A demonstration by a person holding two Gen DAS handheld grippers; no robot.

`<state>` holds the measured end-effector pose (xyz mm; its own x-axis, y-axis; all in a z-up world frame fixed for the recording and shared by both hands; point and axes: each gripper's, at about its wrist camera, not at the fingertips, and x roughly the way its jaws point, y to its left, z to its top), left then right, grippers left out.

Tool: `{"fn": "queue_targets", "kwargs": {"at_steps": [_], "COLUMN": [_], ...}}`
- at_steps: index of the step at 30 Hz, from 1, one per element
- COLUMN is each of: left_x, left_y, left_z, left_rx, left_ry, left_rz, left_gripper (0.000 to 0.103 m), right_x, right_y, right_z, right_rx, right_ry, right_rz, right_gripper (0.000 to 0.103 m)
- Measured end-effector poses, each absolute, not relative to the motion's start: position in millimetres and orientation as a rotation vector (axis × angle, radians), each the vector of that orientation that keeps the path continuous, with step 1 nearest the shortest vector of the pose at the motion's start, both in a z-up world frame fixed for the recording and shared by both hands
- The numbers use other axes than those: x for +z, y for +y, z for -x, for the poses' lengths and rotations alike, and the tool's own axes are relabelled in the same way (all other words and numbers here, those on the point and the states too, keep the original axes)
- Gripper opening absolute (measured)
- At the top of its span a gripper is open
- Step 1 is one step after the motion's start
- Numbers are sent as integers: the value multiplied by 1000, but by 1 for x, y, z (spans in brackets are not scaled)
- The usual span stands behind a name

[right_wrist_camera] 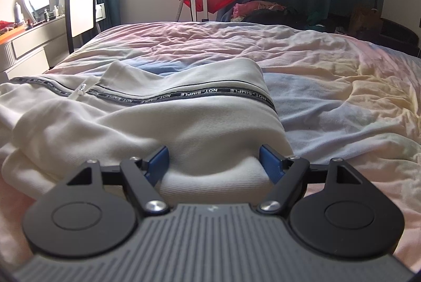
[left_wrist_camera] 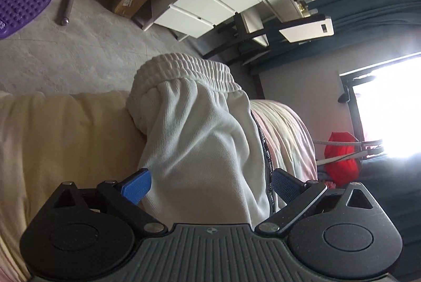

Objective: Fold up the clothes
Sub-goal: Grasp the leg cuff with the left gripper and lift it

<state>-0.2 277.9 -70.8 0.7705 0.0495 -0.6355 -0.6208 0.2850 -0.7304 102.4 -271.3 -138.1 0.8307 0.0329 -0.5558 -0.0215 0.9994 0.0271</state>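
Your left gripper (left_wrist_camera: 211, 188) and right gripper (right_wrist_camera: 213, 163) both gape wide — white trousers (right_wrist_camera: 147, 124) bunched between. They lie on the bed (right_wrist_camera: 329, 77).

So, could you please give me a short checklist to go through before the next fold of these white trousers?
1. Left gripper has fabric between its fingers: ok, the white trousers fill the gap, with the elastic waistband ahead.
2. Left fingers closed on the cloth: not ok, they stand wide apart.
3. Right gripper astride a trouser edge: ok, a thick fold sits between its fingers.
4. Right fingers closed: not ok, also wide open.
5. Lettered side stripe lies straight: cannot tell, it bends near the drawstring tip.
6. Bedsheet under the garment smooth: not ok, it is wrinkled.
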Motion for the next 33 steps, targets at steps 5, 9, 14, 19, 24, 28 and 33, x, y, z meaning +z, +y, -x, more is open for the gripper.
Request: {"fn": "queue_targets", "kwargs": {"at_steps": [5, 9, 14, 19, 24, 28, 33], "left_x": [-75, -77, -83, -105, -116, -103, -54], "left_y": [278, 279, 273, 282, 310, 306, 231], "left_z": [2, -1, -37, -57, -53, -56, -59], "left_rx": [536, 620, 558, 598, 586, 567, 497], "left_ry": [582, 560, 588, 609, 557, 516, 411], "left_rz": [1228, 1202, 1172, 1269, 1345, 1262, 942], "left_gripper": [102, 101, 91, 77, 42, 23, 16], "right_x": [-138, -139, -140, -136, -132, -144, -139], "right_y": [-270, -269, -269, -265, -244, -237, -243], "right_z": [-103, -104, -108, -104, -93, -101, -102], "right_rx": [25, 26, 32, 58, 185, 206, 220], "right_ry": [592, 588, 579, 542, 454, 552, 594], "right_rz": [-22, -25, -32, -27, 72, 93, 50], "right_gripper": [79, 79, 79, 80, 77, 79, 79]}}
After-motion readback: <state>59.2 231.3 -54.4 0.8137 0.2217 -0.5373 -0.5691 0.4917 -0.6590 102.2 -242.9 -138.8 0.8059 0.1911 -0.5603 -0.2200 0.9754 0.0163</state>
